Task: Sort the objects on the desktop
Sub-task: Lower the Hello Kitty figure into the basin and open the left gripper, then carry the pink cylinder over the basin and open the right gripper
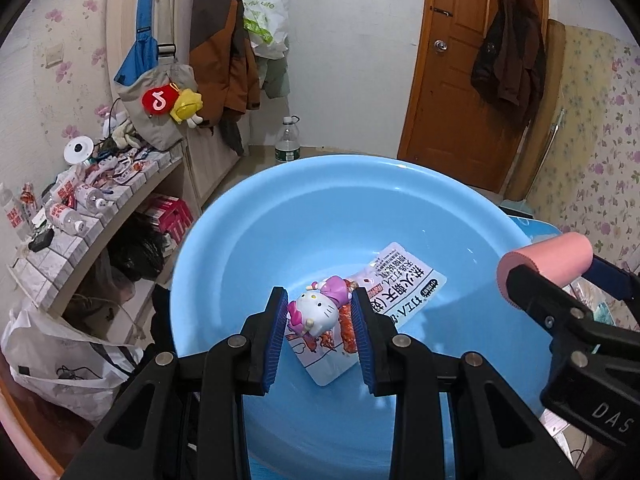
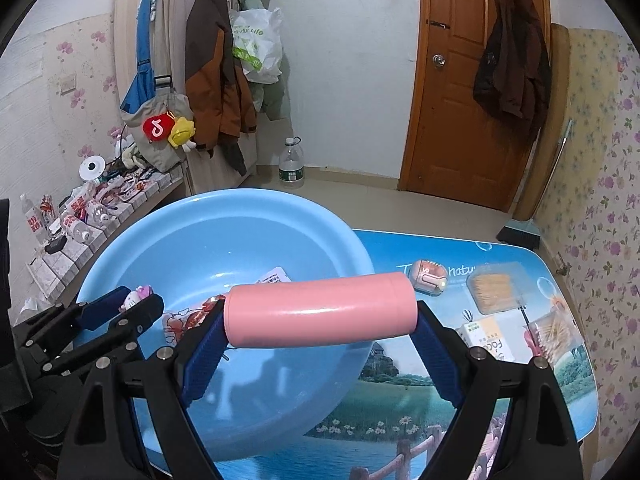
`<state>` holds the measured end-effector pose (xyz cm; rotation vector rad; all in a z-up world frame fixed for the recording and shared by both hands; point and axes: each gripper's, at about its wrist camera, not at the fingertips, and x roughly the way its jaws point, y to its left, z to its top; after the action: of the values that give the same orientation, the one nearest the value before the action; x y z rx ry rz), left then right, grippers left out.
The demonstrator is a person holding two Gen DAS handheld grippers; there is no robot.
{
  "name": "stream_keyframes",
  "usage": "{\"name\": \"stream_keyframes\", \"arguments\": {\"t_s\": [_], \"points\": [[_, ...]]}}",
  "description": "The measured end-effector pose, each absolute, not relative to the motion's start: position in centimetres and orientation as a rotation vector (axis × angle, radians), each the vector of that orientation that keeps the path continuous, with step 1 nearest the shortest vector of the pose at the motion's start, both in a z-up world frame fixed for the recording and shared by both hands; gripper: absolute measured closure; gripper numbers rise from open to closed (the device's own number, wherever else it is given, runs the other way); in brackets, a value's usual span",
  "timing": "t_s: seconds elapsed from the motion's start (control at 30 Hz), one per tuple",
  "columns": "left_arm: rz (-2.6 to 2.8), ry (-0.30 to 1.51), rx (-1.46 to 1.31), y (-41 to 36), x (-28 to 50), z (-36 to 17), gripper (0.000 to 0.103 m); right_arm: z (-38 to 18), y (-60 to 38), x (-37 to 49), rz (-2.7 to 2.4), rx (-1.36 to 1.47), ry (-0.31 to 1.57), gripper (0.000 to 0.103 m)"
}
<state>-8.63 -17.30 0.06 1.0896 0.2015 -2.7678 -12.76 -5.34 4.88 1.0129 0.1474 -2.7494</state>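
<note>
Pink cylinder (image 2: 320, 310) crosswise, gripped endwise by right fingers (image 2: 200, 354), left fingers (image 1: 276, 336) pinching toy (image 1: 316, 312)

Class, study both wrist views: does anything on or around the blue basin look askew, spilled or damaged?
Nothing looks spilled or damaged. The round blue plastic basin overhangs the picture-printed table's edge. The right gripper holds the pink cylindrical bottle sideways; the left gripper brackets the white cat figurine above a snack packet.

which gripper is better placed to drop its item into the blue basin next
Left. The left gripper holds the Hello Kitty figure over the blue basin floor; the right gripper holds the pink cylinder across the rim.
</note>
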Motion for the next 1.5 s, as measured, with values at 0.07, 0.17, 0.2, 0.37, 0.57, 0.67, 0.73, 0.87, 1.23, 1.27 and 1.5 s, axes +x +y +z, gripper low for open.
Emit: {"name": "stream_keyframes", "arguments": {"t_s": [0.07, 0.17, 0.2, 0.37, 0.57, 0.67, 0.73, 0.87, 1.23, 1.27, 1.5], "points": [[-2.765, 0.191, 1.086, -17.2, -8.6, 0.0, 0.072, 4.6, -5.3, -12.8, -2.749, 1.022, 0.145, 0.014], [-2.766, 0.194, 1.091, -17.2, -8.7, 0.0, 0.072, 4.5, -5.1, -12.8, -2.751, 1.027, 0.138, 0.014], [-2.766, 0.192, 1.092, -17.2, -8.8, 0.0, 0.072, 4.6, -5.3, -12.8, -2.752, 1.025, 0.140, 0.014], [-2.758, 0.150, 1.098, -17.1, -8.9, 0.1, 0.057, 4.5, -5.5, -12.7, -2.752, 1.026, 0.135, 0.014], [-2.752, 0.135, 1.054, -17.5, -8.4, 0.6, 0.026, 4.5, -5.0, -12.7, -2.757, 1.040, 0.137, 0.014], [-2.746, 0.113, 1.057, -17.3, -8.3, 0.6, 0.026, 4.6, -5.0, -12.6, -2.755, 1.036, 0.131, 0.014], [-2.746, 0.102, 1.057, -17.1, -8.3, 0.7, 0.026, 4.6, -4.9, -12.4, -2.754, 1.034, 0.126, 0.014], [-2.750, 0.089, 1.047, -17.1, -8.3, 1.1, 0.026, 4.6, -4.7, -12.3, -2.754, 1.034, 0.121, 0.014], [-2.770, 0.076, 1.013, -17.1, -7.6, 2.3, 0.014, 5.1, -4.3, -11.5, -2.765, 1.013, 0.114, 0.014], [-2.769, 0.082, 1.012, -17.3, -7.5, 2.3, 0.012, 5.1, -4.2, -11.5, -2.765, 1.015, 0.112, 0.014], [-2.733, 0.135, 1.019, -18.6, -6.8, 2.3, 0.002, 5.2, -4.5, -11.2, -2.757, 1.022, 0.116, 0.014]]}}
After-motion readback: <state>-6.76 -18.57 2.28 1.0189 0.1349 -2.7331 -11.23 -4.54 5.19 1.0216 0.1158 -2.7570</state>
